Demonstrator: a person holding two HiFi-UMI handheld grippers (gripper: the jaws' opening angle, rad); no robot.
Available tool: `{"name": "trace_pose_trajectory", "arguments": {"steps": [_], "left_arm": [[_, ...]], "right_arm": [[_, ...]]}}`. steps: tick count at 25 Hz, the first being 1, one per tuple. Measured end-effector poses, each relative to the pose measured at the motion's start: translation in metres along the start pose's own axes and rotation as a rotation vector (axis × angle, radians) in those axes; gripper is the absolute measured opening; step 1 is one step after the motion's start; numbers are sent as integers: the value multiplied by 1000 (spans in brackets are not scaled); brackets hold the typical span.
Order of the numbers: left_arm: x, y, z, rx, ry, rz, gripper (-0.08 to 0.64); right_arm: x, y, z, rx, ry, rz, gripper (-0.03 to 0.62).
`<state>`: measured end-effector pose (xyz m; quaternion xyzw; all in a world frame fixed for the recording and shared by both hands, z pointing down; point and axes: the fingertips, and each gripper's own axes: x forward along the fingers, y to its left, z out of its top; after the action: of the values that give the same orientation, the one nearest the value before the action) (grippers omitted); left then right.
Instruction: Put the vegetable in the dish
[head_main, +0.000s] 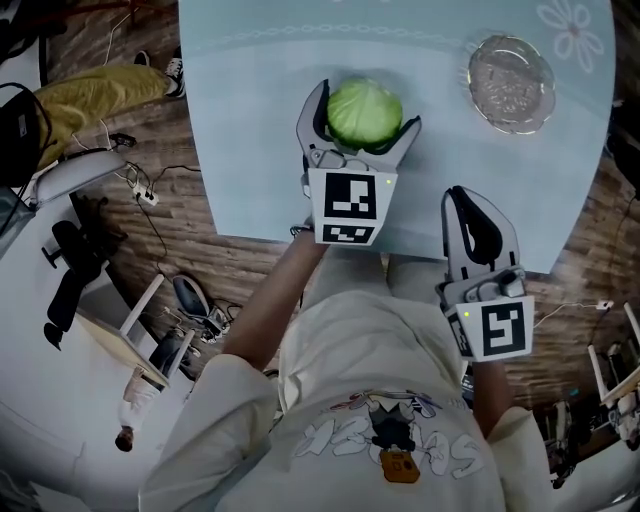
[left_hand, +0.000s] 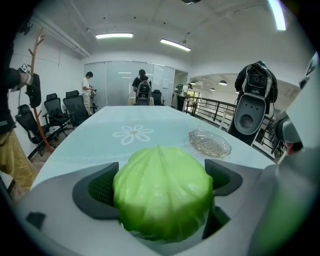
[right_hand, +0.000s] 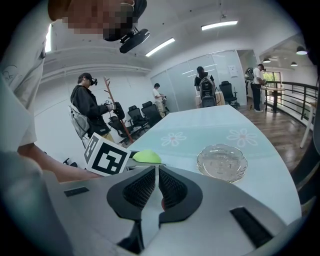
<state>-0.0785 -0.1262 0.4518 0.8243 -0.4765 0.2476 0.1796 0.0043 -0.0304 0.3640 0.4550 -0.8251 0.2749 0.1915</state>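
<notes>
- Across the pale blue, flower-printed table (head_main: 250, 130), the far edge ran out of the head view.
- Round, pale green, veined cabbage (head_main: 364, 112) sat over the table's near part, clamped between the left gripper's (head_main: 366, 106) jaws; its underside was hidden.
- Right gripper (head_main: 466, 205) hung by the near edge, jaws pressed together on nothing.
- Clear ribbed glass dish (head_main: 511, 83) lay well apart, rightward.

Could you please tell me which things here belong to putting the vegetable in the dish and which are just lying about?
Job in hand: round green cabbage, gripped in the left tongs; clear glass dish, empty, on the pale blue flower-printed table.
Just lying about: right tongs, shut on nothing; black office chairs; wooden coat stand; white power strip on the wooden floor.
</notes>
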Motion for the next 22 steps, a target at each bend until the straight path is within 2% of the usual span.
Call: {"name": "trace_pose_trajectory", "arguments": {"steps": [13,22], "left_arm": [[3,-31,38,32,-54,-53,548],[15,-64,53,67,-56,-106,548]], "right_arm": [[-19,-20,13,5,-44,-81,38],[-37,-46,16,23,-72,-138,38]]}}
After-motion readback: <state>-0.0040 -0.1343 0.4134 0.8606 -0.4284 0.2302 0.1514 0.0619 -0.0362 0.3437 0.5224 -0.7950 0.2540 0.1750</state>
